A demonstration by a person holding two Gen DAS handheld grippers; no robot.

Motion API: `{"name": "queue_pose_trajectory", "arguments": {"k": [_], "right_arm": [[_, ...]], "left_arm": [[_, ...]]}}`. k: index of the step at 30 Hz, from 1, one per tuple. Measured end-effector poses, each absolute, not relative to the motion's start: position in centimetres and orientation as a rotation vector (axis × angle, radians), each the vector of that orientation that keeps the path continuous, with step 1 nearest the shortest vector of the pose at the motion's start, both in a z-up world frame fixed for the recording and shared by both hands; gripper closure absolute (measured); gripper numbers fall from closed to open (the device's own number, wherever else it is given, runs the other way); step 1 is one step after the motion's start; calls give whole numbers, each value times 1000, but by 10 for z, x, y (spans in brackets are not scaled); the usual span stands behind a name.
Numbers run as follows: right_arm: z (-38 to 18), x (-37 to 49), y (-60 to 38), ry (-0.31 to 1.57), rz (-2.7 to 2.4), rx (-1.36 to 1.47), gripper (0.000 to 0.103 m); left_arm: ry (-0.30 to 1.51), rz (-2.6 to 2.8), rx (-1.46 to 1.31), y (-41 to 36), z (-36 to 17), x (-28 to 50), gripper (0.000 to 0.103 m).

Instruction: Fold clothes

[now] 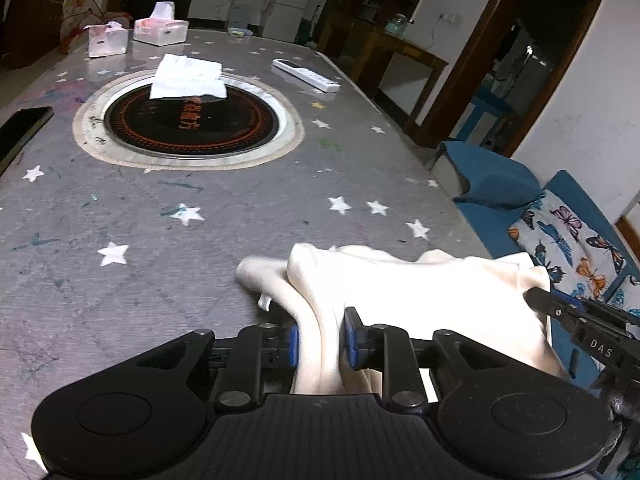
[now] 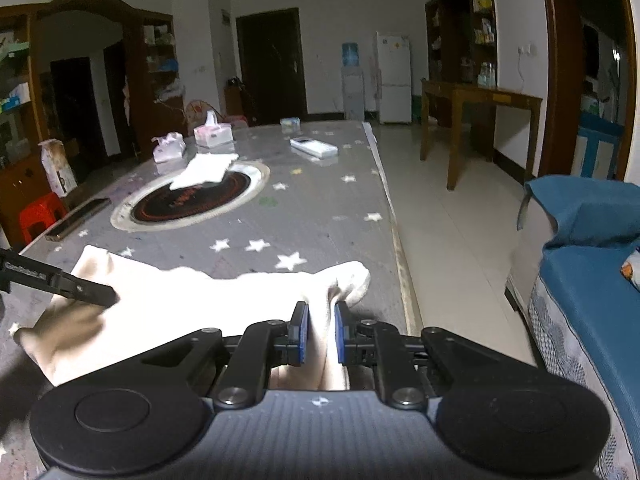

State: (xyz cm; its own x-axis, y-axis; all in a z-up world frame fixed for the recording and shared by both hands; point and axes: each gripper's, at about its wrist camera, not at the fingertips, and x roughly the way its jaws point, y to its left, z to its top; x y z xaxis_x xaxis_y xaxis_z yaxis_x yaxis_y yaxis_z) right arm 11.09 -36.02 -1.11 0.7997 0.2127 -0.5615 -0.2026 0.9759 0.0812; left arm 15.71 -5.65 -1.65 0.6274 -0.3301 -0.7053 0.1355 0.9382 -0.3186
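A cream garment (image 1: 400, 292) hangs bunched between both grippers, just above the near right part of the grey star-patterned table (image 1: 160, 240). My left gripper (image 1: 322, 336) is shut on a fold of its left side. My right gripper (image 2: 321, 334) is shut on the garment (image 2: 192, 300) at its right side, near the table's right edge. The right gripper's fingers (image 1: 560, 308) show at the right of the left wrist view, the left gripper's fingers (image 2: 80, 290) at the left of the right wrist view. A folded white cloth (image 1: 186, 78) lies further back on the table.
A round black hotplate (image 1: 192, 124) is set in the table's middle. Two tissue packs (image 1: 160, 30), a white remote (image 1: 306, 76) and a dark phone (image 1: 22, 128) lie around it. A blue sofa (image 2: 592, 280) stands to the right across the tiled floor.
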Motion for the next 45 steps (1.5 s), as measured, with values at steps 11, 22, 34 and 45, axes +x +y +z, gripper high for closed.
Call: {"name": "queue_pose_trajectory", "arguments": {"k": [11, 22, 34, 45], "right_arm": [[-12, 117, -366, 632, 177, -9, 86], [-14, 145, -314, 656, 342, 8, 80], [-34, 163, -300, 690, 331, -15, 74], [-33, 164, -291, 693, 321, -42, 52]], "left_arm": [[819, -191, -189, -44, -10, 157, 59], [788, -315, -161, -79, -5, 175, 74], [824, -334, -148, -93, -25, 197, 76], [788, -365, -84, -110, -22, 203, 76]]}}
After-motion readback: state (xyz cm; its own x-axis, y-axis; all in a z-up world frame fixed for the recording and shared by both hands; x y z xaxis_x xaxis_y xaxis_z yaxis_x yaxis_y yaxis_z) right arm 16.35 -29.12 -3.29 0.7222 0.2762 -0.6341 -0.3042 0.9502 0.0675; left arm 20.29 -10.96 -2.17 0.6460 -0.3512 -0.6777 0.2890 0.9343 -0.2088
